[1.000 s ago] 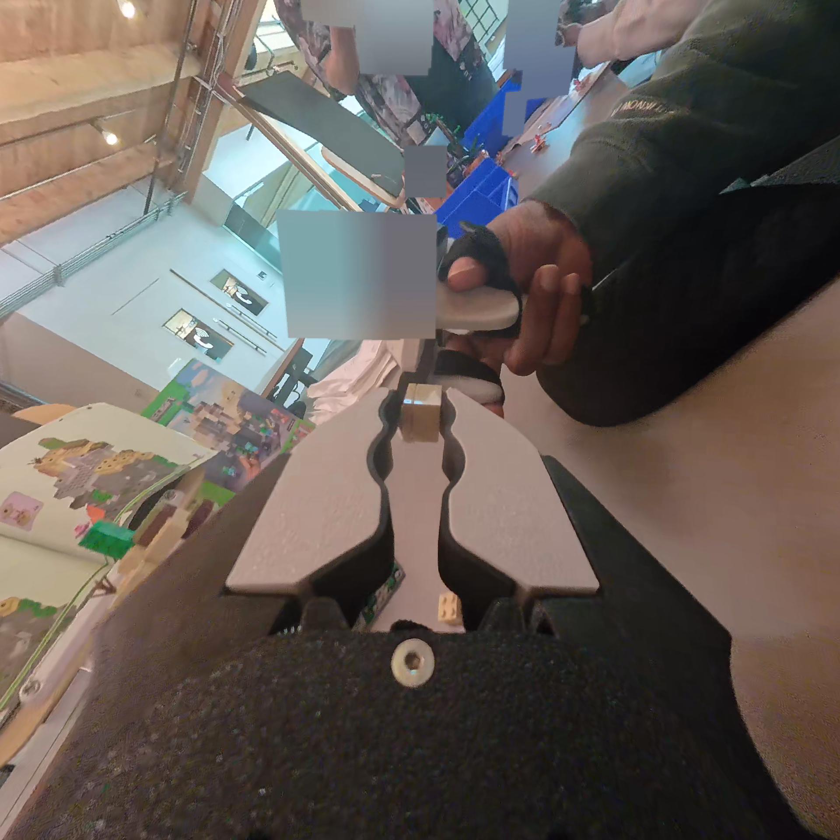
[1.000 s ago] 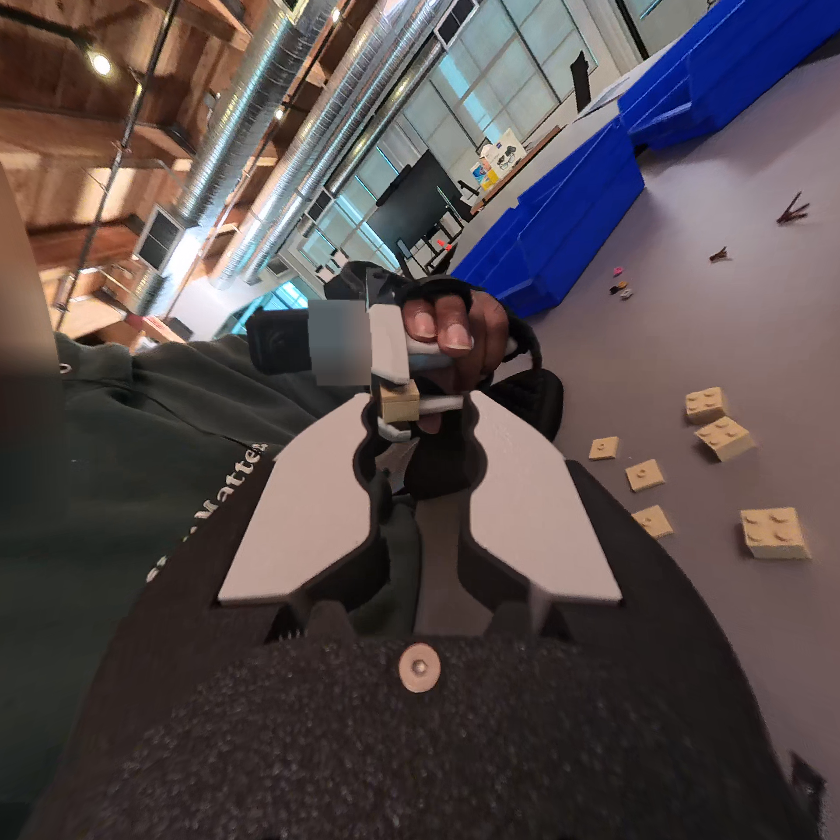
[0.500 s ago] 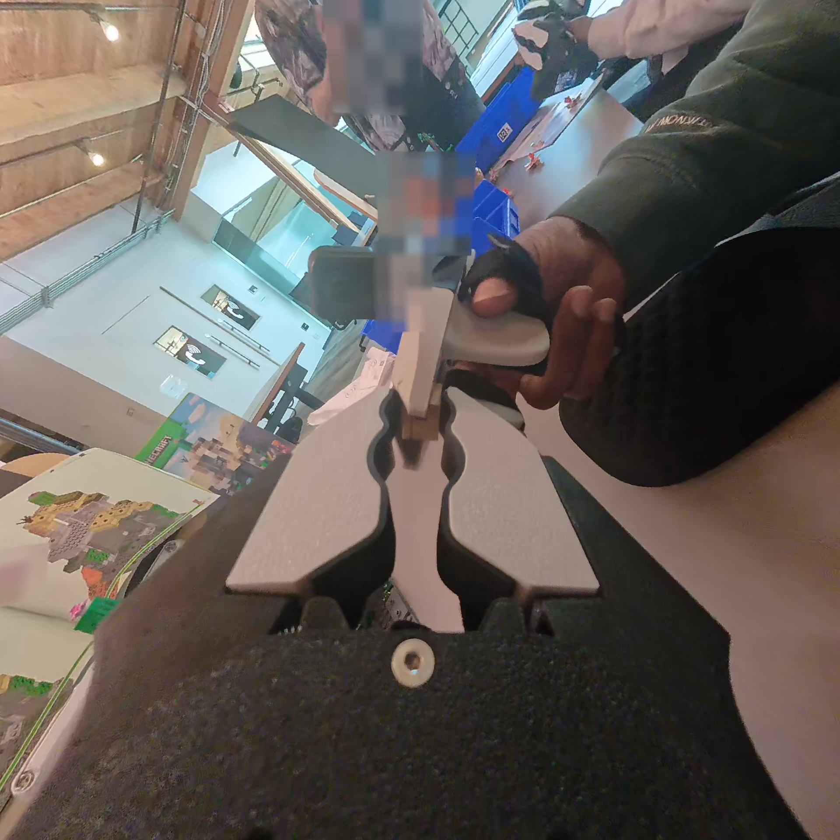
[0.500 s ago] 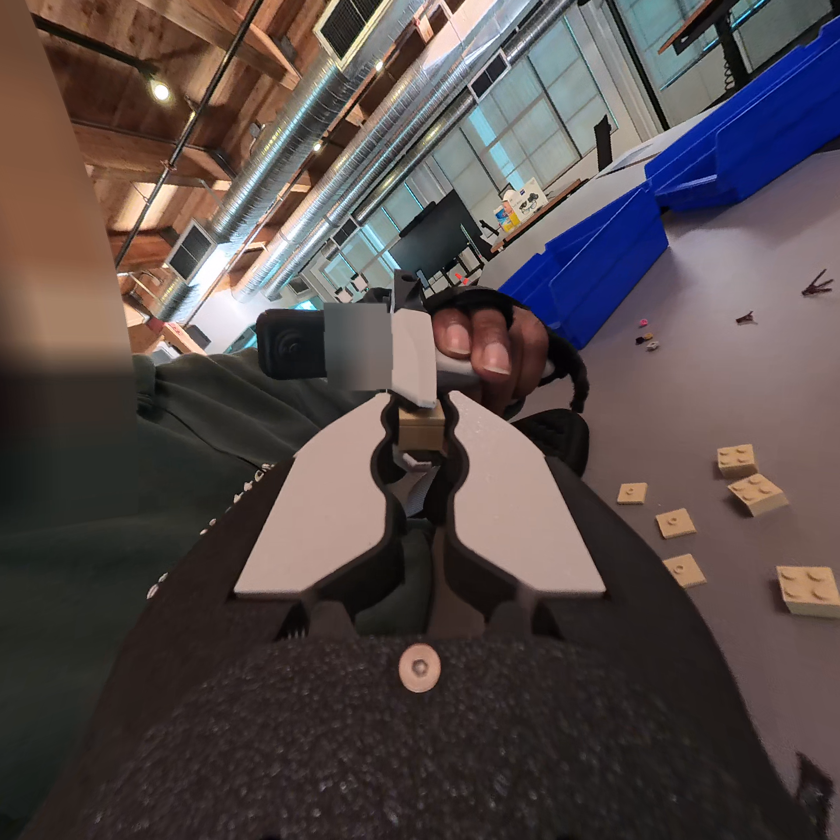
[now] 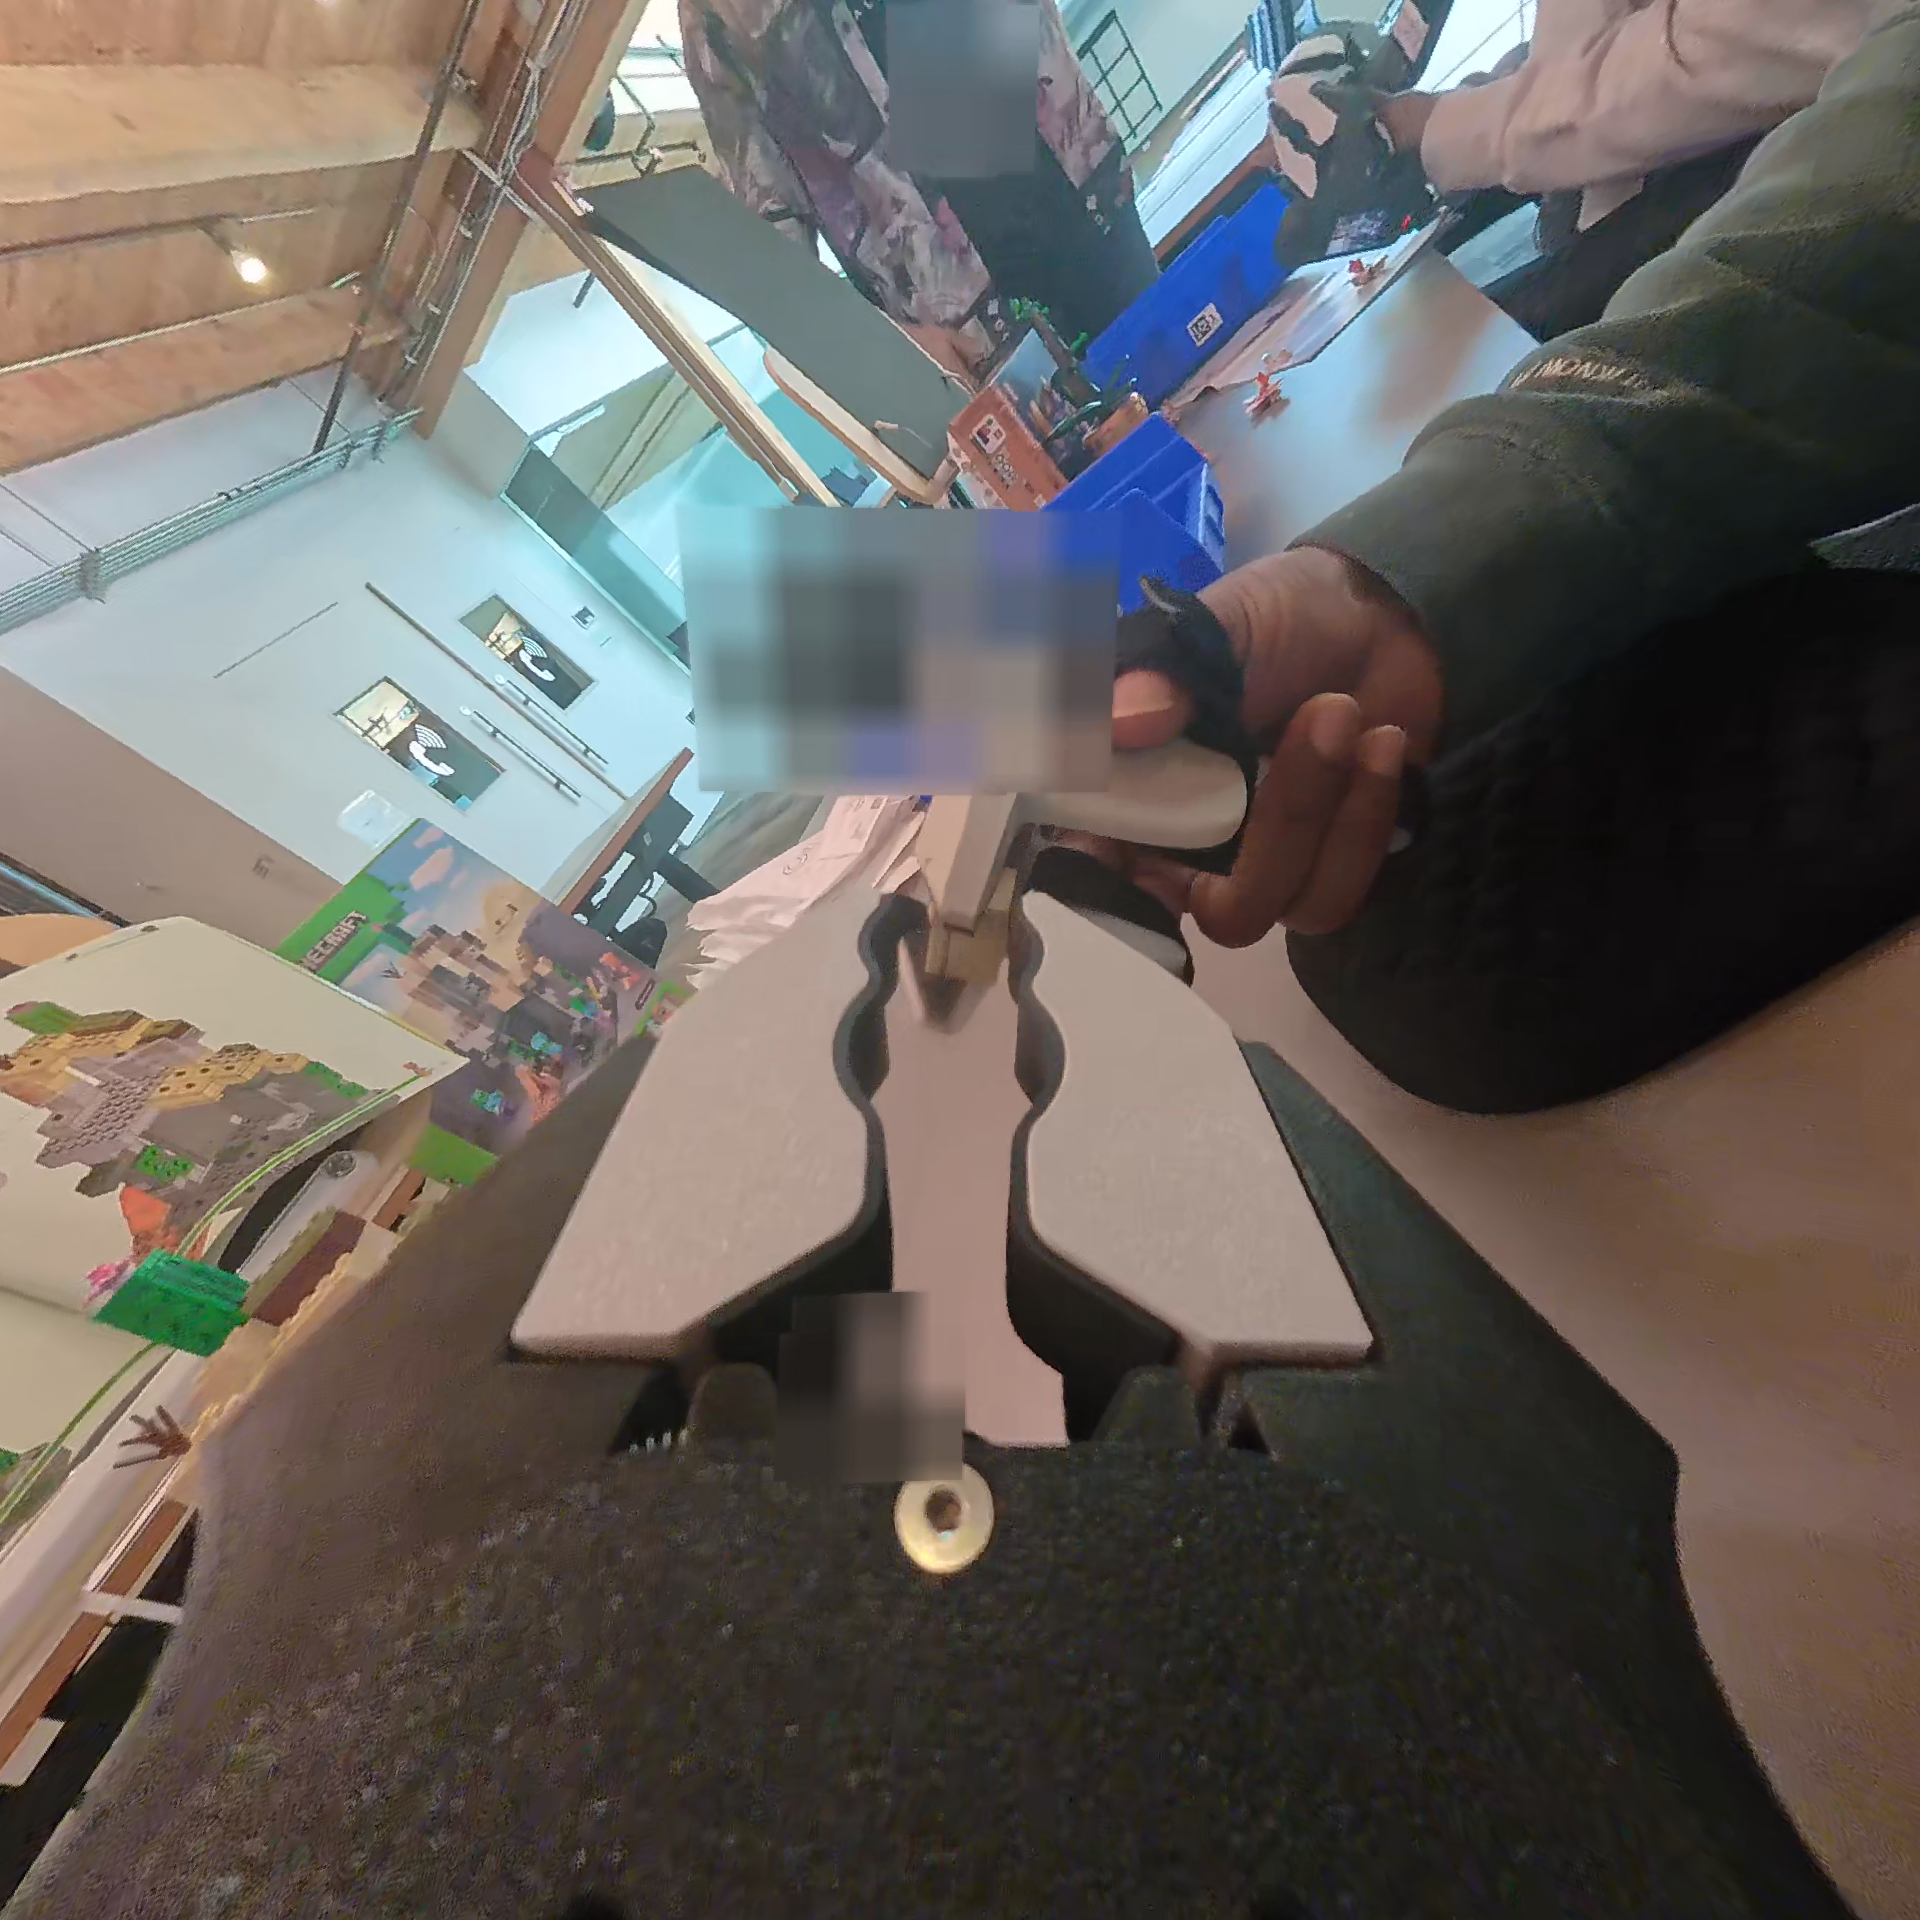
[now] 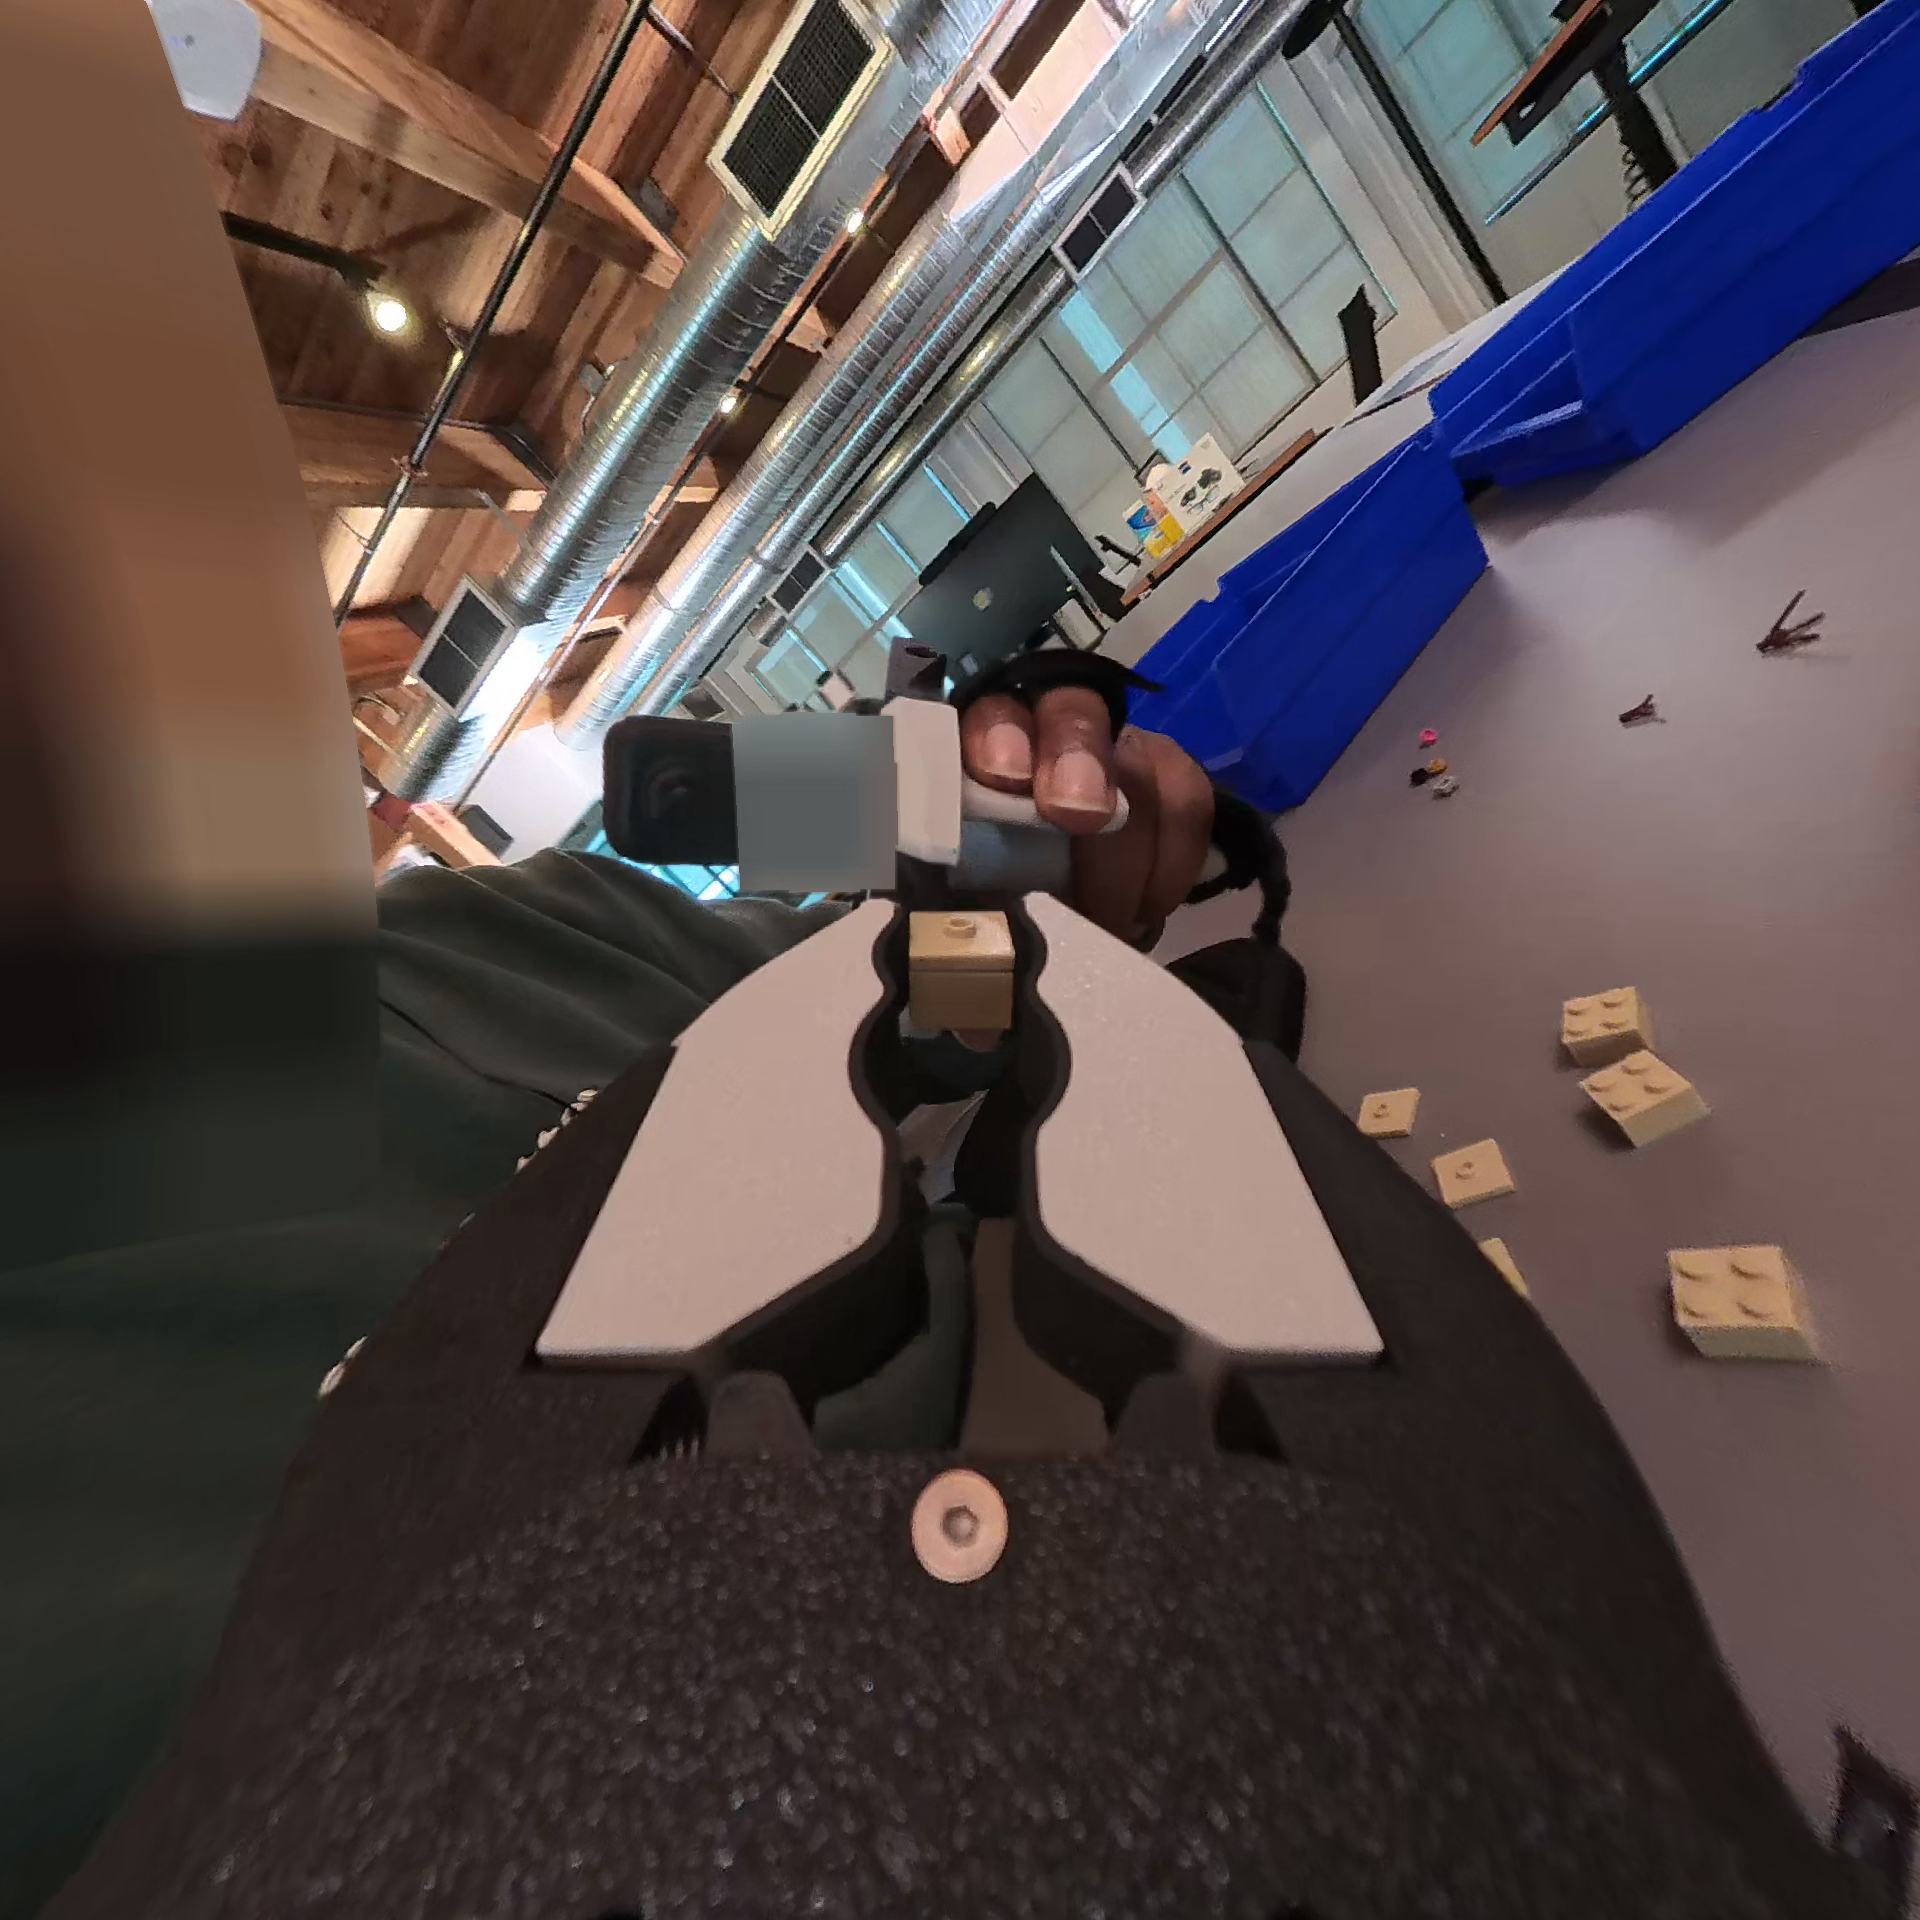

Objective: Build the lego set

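- Right gripper (image 6: 961, 971): fingers closed on a small tan lego brick (image 6: 961, 971), held at the very tips, single-stud face turned up toward the camera. The brick is carried in the air, clear of the table.
- Left gripper (image 5: 961, 961): fingers drawn close, tips meeting the right gripper's tips around the same tan lego brick (image 5: 974, 951). Whether the left fingers truly clamp it cannot be told, as the right gripper's white finger lies across the gap.
- Step in hand, as judged: a hand-to-hand regrip or alignment of the brick in mid-air, before it is pressed onto the build.
- Advice on the step: one gripper should be kept clamped until the other is seen to hold squarely on two flat sides. The stud face is best left uncovered, so that it can be read and mated. Both tools should be kept steady and in line; a twist would likely pop so small a piece out.
- Loose tan bricks and plates (image 6: 1740, 1304): scattered on the grey table (image 6: 1662, 831), right of the right gripper, well apart from the held brick.
- Blue bins (image 6: 1330, 603): at the far right of the table.
- Instruction booklet (image 5: 177, 1081) and set box (image 5: 499, 966): at the left in the left wrist view. A green lego piece (image 5: 171, 1314) lies near the booklet.
- Risk, as judged: a dropped brick may bounce in among its like-coloured neighbours.
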Demonstrator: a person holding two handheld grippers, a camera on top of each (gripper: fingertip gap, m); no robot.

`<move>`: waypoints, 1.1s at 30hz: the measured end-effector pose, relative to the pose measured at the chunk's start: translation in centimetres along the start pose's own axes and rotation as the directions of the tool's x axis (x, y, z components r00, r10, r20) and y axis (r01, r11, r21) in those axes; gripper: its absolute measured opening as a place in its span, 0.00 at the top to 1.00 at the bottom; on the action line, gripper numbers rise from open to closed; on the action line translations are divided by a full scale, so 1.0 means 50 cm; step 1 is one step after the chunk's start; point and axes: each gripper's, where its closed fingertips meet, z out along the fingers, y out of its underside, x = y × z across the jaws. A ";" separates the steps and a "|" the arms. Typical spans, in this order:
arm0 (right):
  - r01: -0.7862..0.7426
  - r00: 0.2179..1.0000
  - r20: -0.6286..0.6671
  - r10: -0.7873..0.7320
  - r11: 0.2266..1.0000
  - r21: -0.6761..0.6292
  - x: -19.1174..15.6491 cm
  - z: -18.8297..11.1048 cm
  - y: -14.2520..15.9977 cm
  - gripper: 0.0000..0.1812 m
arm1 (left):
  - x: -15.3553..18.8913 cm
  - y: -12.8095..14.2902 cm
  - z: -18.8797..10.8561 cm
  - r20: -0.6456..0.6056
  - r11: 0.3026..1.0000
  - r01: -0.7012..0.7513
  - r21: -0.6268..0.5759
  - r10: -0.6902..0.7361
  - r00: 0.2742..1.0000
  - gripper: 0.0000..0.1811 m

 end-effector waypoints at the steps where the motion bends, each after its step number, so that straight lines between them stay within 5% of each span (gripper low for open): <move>1: -0.011 1.000 0.008 0.011 1.000 -0.008 0.000 -0.001 0.001 0.90 | -0.001 0.001 -0.001 -0.001 1.000 0.000 -0.002 0.000 1.000 0.89; 9: 0.012 0.999 0.041 -0.009 0.998 -0.063 0.000 0.018 0.008 0.90 | 0.005 0.007 -0.010 0.001 0.997 -0.075 -0.016 0.076 0.997 0.93; 18: 0.001 0.994 0.111 0.008 0.997 -0.081 -0.002 0.039 0.025 0.90 | 0.002 0.013 -0.028 0.038 0.998 -0.055 -0.024 0.056 0.998 0.82; 22: 0.013 0.993 0.121 -0.003 0.997 -0.079 -0.008 0.048 0.025 0.90 | 0.013 0.006 -0.029 0.032 0.994 -0.104 -0.026 0.105 0.994 0.91; 33: 0.043 0.992 0.122 -0.028 0.991 -0.123 -0.018 0.040 0.044 0.85 | 0.030 0.006 -0.047 -0.028 0.998 -0.050 -0.048 0.048 0.998 0.92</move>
